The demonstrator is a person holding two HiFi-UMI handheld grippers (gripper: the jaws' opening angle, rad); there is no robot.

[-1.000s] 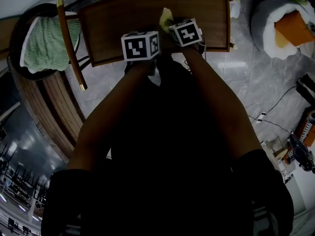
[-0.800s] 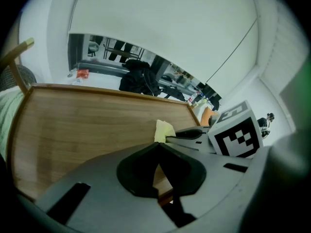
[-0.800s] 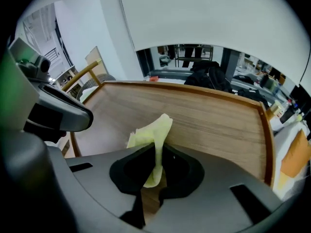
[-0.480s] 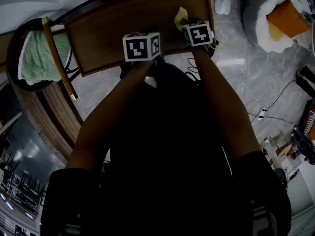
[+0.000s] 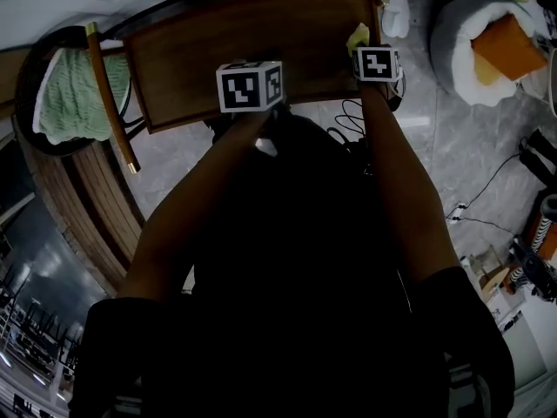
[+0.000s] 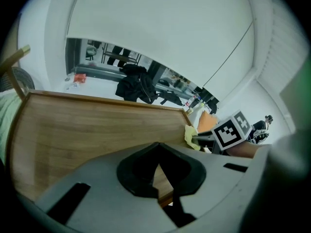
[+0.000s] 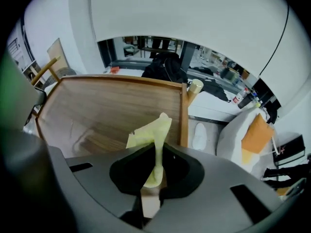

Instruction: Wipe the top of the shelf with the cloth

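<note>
Grey marbled floor [image 5: 452,164] is spreading around a wooden shelf [image 5: 226,42], whose flat brown top is filling the upper middle of the head view. The right gripper [image 7: 158,152] is hanging over the right edge of that top, just inside its raised side rail. Its jaws are pinching a pale yellow cloth [image 7: 148,132]. The cloth's free end is fanning forward and upward from the jaws over the wood, though whether it is pressing on the surface is not clear. The left gripper [image 6: 158,149] is hovering at the shelf's near edge, about midway along. Its jaws are pressed together at the tips with nothing between them, and only bare wood is showing through the gap behind them. Left of the shelf, a green knitted throw [image 5: 65,103] is draping over a dark round chair [image 5: 35,50]. Right of the shelf, a white beanbag [image 5: 461,33] is carrying an orange cushion [image 5: 500,46]. A white slipper-like thing [image 5: 396,11] is lying on the floor just beside the shelf's far right corner.
</note>
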